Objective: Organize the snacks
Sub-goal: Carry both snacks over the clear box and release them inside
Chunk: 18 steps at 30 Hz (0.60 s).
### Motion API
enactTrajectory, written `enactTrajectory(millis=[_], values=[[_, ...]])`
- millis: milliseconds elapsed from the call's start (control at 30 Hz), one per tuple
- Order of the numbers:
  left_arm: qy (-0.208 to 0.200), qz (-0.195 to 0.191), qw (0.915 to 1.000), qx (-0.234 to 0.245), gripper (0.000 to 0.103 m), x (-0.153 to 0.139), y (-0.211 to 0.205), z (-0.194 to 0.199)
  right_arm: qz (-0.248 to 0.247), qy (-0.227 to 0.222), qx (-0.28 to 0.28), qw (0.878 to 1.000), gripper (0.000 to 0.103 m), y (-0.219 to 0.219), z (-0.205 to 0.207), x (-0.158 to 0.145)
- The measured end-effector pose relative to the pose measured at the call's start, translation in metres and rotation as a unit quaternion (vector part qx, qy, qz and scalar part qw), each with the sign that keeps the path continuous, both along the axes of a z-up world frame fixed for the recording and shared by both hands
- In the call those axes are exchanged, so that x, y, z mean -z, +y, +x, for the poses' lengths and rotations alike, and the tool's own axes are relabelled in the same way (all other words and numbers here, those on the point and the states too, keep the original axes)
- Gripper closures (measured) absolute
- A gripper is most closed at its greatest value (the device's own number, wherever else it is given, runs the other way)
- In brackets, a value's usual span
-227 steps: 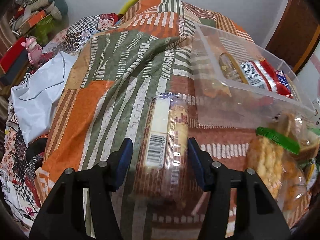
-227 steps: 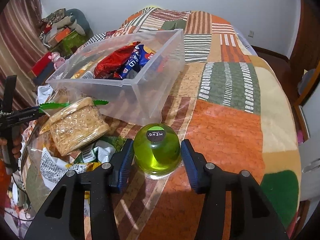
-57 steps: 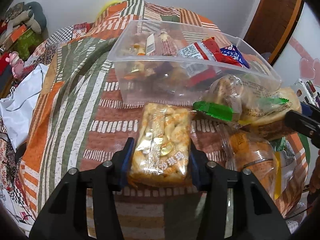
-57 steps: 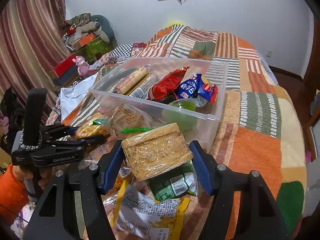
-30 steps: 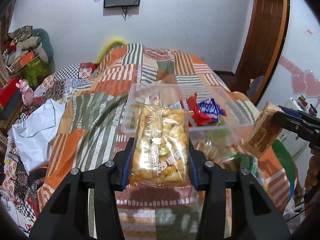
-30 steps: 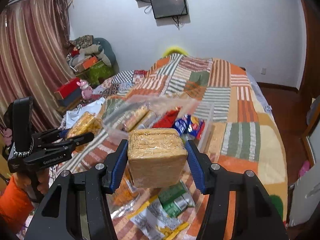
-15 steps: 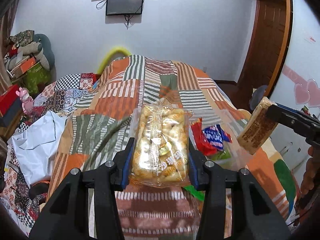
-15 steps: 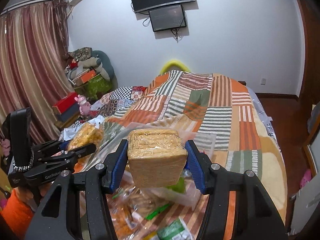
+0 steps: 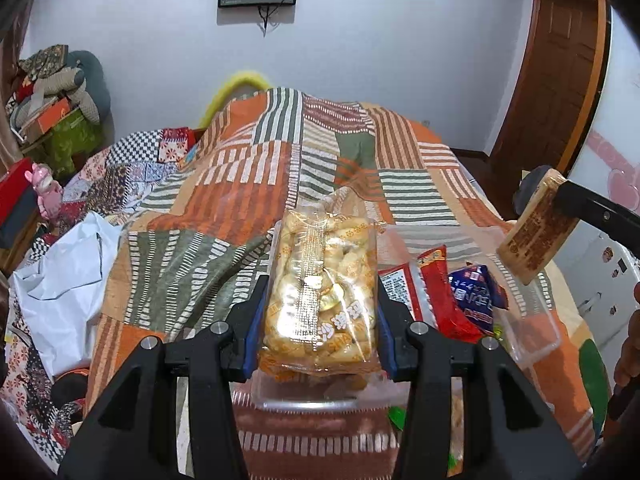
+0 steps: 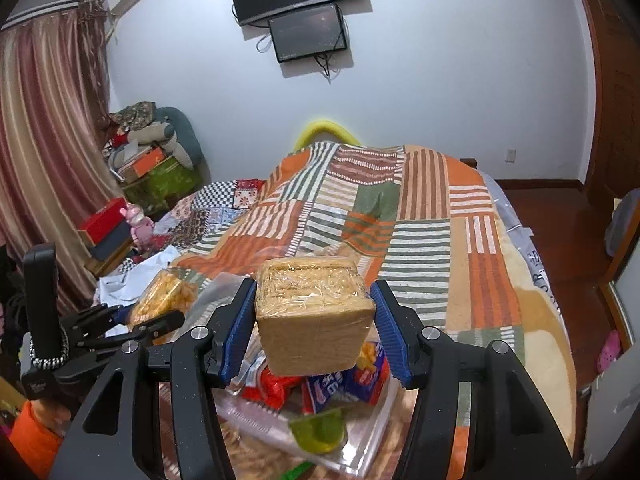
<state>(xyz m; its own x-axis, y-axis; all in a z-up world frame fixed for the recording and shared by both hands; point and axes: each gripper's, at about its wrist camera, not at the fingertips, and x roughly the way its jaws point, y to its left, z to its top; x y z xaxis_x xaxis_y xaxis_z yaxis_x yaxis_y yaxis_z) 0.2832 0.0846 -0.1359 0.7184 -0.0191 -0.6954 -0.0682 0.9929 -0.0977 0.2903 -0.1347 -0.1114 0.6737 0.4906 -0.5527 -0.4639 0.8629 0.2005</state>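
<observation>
Holding a clear bag of puffed snacks between its blue pads, the left tool is lifted above the near edge of the clear bin on the bed. Right tool grips a wrapped block of crackers, also raised over the bin. Inside the bin: a red packet, a blue packet beside it, and a green jelly cup near the corner closest to the right tool. Bin sits on the patchwork bedspread. A screen hangs on the far wall; a curtain hangs to the left.
</observation>
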Motion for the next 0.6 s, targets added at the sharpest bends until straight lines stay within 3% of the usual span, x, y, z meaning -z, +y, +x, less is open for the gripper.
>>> enactTrajectory(millis=[233, 600], values=[[0.019, 0.000, 0.9998, 0.002, 0.057, 0.018, 0.002, 0.019, 0.009, 0.036, -0.023, 0.999, 0.049, 0.015, 0.015, 0.016], [0.022, -0.004, 0.9998, 0.000, 0.057, 0.026, 0.008, 0.029, -0.015, 0.046, -0.070, 0.996, 0.049, 0.054, 0.019, 0.026]])
